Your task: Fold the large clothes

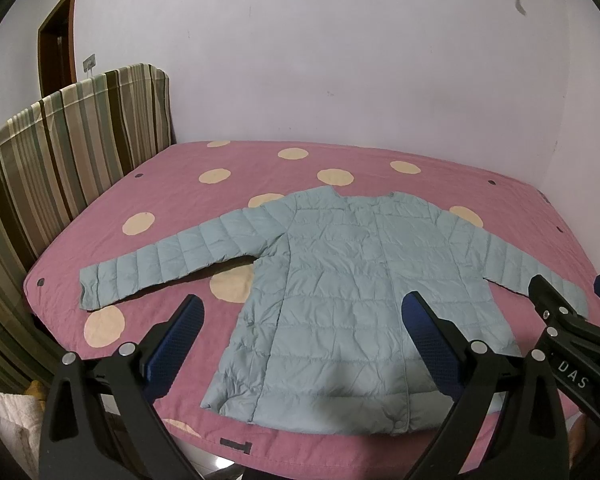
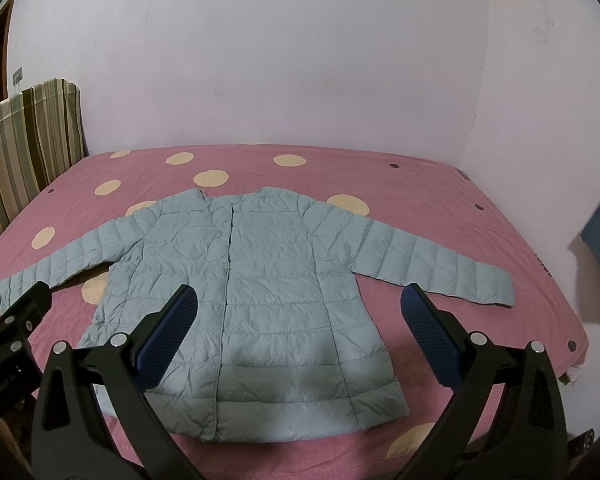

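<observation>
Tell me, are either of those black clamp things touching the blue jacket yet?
Cannot tell. In both wrist views the left gripper and right gripper stand wide open with the jacket showing between their fingers, but neither view shows plainly any gap or contact.

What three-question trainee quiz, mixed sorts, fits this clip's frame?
1. True or false: the puffer jacket lies flat on the bedspread with both sleeves spread out.
2. Are the left tongs and right tongs A) both open and empty, B) both shut on a sleeve, or C) one of each?
3. Fill in: the pink bedspread is patterned with cream ____.

Key: 1 true; 2 A; 3 dots.
</observation>
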